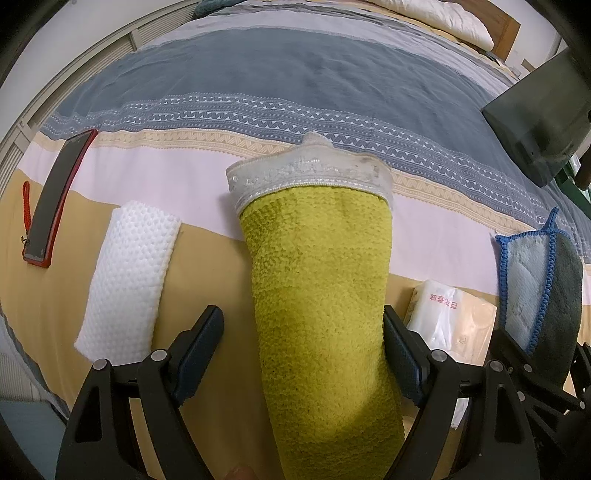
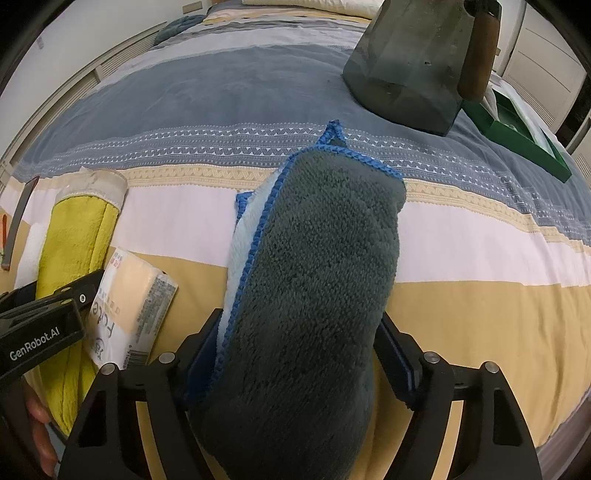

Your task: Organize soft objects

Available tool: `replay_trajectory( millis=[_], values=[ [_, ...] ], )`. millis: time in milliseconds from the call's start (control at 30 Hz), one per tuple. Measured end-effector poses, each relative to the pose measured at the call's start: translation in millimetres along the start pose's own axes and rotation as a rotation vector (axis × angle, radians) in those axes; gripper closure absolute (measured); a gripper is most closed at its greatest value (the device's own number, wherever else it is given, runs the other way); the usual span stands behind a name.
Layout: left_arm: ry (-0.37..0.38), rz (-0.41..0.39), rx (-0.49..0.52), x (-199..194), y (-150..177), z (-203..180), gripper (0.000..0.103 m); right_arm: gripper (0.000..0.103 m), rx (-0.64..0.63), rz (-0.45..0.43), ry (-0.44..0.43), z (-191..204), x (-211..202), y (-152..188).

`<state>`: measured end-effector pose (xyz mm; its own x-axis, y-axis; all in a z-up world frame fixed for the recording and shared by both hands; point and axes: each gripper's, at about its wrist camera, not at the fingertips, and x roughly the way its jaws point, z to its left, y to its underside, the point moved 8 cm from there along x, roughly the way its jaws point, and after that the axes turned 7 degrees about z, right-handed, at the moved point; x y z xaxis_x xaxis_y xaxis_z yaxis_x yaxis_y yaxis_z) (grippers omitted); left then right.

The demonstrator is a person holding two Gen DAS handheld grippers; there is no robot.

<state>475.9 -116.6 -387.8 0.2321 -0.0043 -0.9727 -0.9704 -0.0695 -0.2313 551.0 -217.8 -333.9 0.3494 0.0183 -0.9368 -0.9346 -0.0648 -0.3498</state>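
Observation:
A rolled yellow-green towel (image 1: 317, 280) with a whitish band at its far end lies on the striped bedspread (image 1: 280, 85). My left gripper (image 1: 303, 317) is open around the towel's near end: the right finger touches it and the left finger stands clear. A rolled dark grey towel (image 2: 317, 266) with blue stitched edging lies to the right, and my right gripper (image 2: 301, 321) is shut on its near end, both pads against the pile. In the right wrist view the yellow-green towel (image 2: 77, 236) lies at the left. A white mesh cloth (image 1: 129, 273) lies folded left of it.
A phone in a red case (image 1: 55, 199) lies at the far left. A tissue pack (image 2: 136, 295) sits between the two towels. A dark grey block with a brown handle (image 2: 406, 74) and a green box (image 2: 517, 136) stand at the back right. Pillows (image 1: 443, 14) lie at the head.

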Motion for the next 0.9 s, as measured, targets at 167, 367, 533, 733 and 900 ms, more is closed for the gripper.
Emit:
replay_trajectory(
  millis=[167, 367, 533, 733, 900],
  values=[
    [0.000, 0.000, 0.000, 0.1, 0.1, 0.3, 0.023, 0.027, 0.003, 0.001, -0.001, 0.0, 0.2, -0.2],
    [0.000, 0.005, -0.002, 0.4, 0.8, 1.1, 0.023, 0.034, -0.004, 0.005, 0.001, 0.6, -1.0, -0.4],
    [0.000, 0.007, -0.006, 0.3, 0.6, 4.3, 0.023, 0.037, -0.019, 0.012, 0.004, 3.0, -1.5, -1.2],
    [-0.002, 0.008, -0.009, 2.3, -0.9, 5.5, 0.023, 0.039, -0.022, 0.014, 0.003, 5.5, -2.2, -3.0],
    [-0.002, 0.011, -0.012, 3.1, -1.1, 5.9, 0.023, 0.039, -0.022, 0.015, 0.002, 5.5, -2.6, -3.1]
  ],
)
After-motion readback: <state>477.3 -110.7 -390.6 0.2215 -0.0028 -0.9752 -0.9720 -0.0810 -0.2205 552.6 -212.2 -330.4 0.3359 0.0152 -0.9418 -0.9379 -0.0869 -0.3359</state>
